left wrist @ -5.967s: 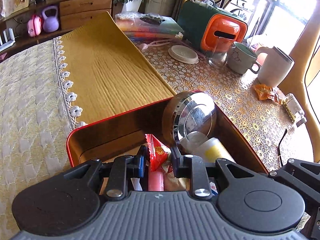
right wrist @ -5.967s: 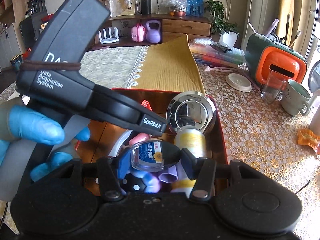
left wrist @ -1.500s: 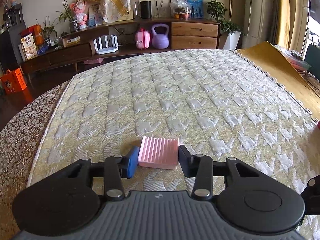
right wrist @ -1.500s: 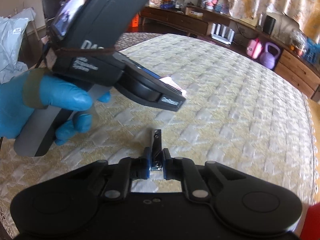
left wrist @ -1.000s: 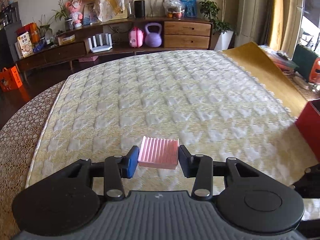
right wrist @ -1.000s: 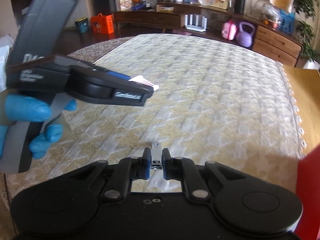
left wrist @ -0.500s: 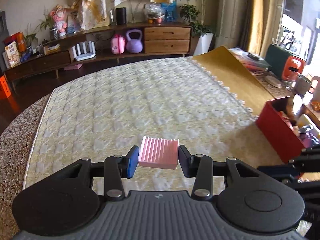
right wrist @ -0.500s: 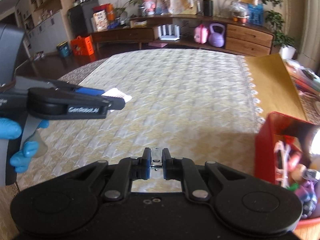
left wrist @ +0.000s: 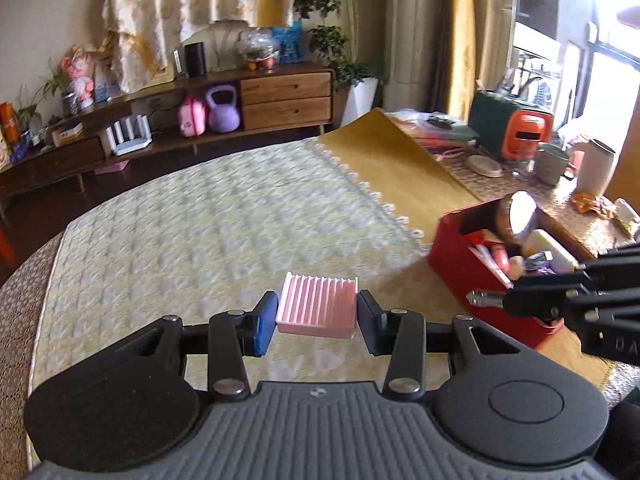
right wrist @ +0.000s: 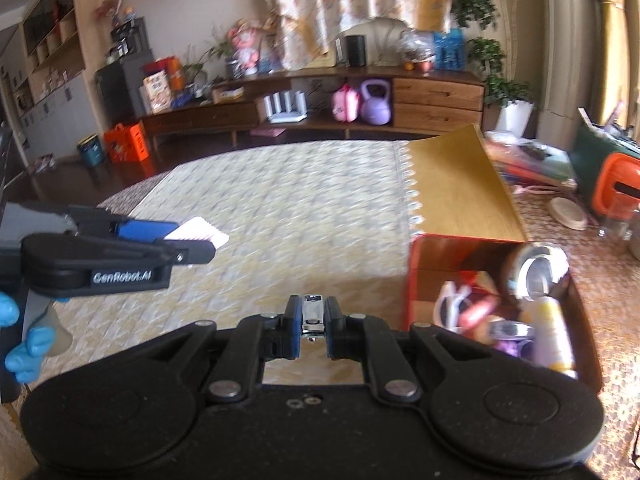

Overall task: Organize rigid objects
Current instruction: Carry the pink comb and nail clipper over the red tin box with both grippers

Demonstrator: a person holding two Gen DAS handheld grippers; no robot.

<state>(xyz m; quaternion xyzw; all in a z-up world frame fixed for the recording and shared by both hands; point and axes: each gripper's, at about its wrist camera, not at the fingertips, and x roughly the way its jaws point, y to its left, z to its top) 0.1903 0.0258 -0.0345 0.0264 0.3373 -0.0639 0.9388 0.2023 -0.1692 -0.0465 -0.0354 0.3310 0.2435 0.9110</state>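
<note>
Pink ribbed block (left wrist: 318, 306) clamped level; small metal clipper (right wrist: 314, 314) pinched; red bin (left wrist: 460, 268) full.

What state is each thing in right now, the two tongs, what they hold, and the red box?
Left tongs: shut on the pink ridged block, held above the cloth.
Pink ridged block: gripped at both sides, ridges up.
Right tongs: shut on the small metal clip.
Small metal clip: pinched between the pads.
Red box: open-topped, on the table, crowded with items.
Round chrome tin: in the box, tilted on edge.
</note>
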